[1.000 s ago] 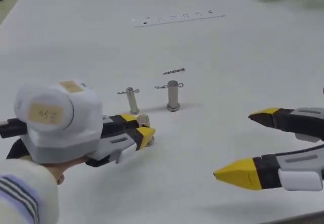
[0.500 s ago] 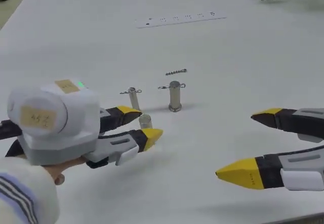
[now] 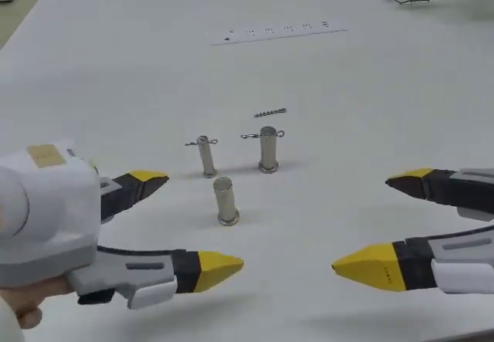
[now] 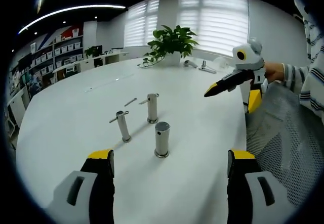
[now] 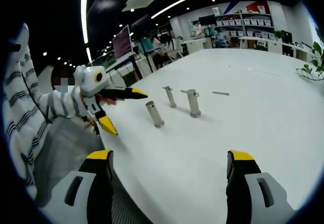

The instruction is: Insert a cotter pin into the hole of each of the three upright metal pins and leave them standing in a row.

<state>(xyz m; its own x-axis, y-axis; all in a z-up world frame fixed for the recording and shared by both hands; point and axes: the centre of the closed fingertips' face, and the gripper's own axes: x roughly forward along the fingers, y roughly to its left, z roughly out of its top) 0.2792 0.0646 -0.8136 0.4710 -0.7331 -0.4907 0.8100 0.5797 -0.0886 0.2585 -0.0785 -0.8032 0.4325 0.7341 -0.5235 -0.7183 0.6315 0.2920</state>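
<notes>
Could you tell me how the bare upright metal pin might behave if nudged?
The bare metal pin stands tall on a narrow flanged base, so it probably tips easily. Being round, it would likely roll once down. Its shine suggests slipperiness.

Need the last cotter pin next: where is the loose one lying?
In the head view the loose cotter pin lies flat on the table just beyond the thicker fitted upright pin, between it and the power strip.

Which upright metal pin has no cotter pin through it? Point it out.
The front metal pin, its top bare. The left rear pin and right rear pin each have one through the top.
</notes>
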